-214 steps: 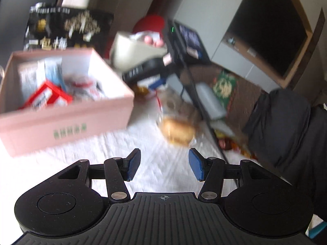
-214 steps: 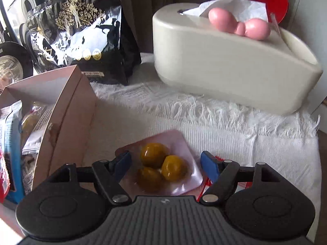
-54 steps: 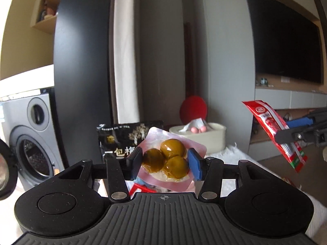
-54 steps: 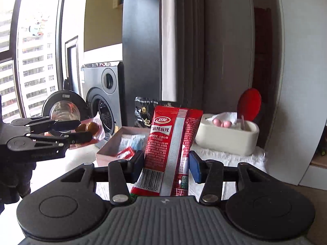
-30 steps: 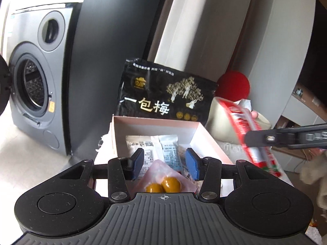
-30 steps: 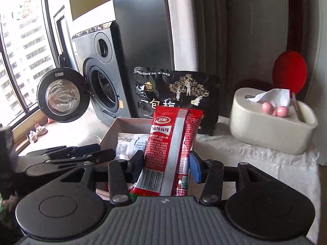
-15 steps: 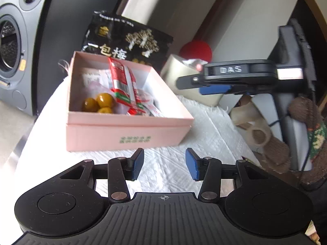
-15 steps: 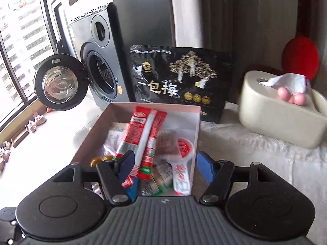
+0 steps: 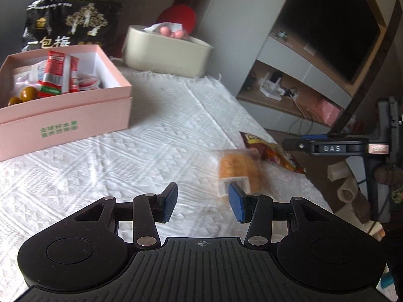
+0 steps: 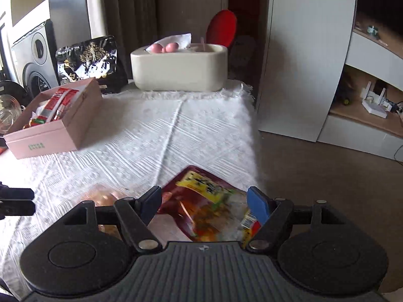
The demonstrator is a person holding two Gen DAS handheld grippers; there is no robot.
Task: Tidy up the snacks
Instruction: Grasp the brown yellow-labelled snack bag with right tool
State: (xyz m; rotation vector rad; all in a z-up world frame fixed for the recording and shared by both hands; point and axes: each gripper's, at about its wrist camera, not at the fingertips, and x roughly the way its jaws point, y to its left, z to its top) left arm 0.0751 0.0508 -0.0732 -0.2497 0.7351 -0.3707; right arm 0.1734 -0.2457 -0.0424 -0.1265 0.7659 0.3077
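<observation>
A pink box [image 9: 83, 115] on the white cloth holds a red snack packet [image 9: 59, 73], yellow balls in a pouch [image 9: 26, 94] and other snacks; it also shows in the right wrist view [image 10: 63, 128]. A wrapped bread roll [image 9: 235, 167] and a dark red snack bag [image 9: 272, 154] lie near the table's right edge. My left gripper [image 9: 202, 205] is open and empty, just left of the roll. My right gripper [image 10: 205, 205] is open above the red bag [image 10: 204, 206], with the roll [image 10: 103, 197] to its left.
A cream tissue box [image 10: 178, 69] and a black snack bag [image 10: 88, 60] stand at the back of the table [image 10: 161, 130]. A washing machine [image 10: 32, 58] is at the far left. A TV cabinet [image 10: 370, 105] is at the right, across bare floor.
Both grippers let go of their snacks into the pink box, then swung right and down to the bread roll and the red bag near the table's edge.
</observation>
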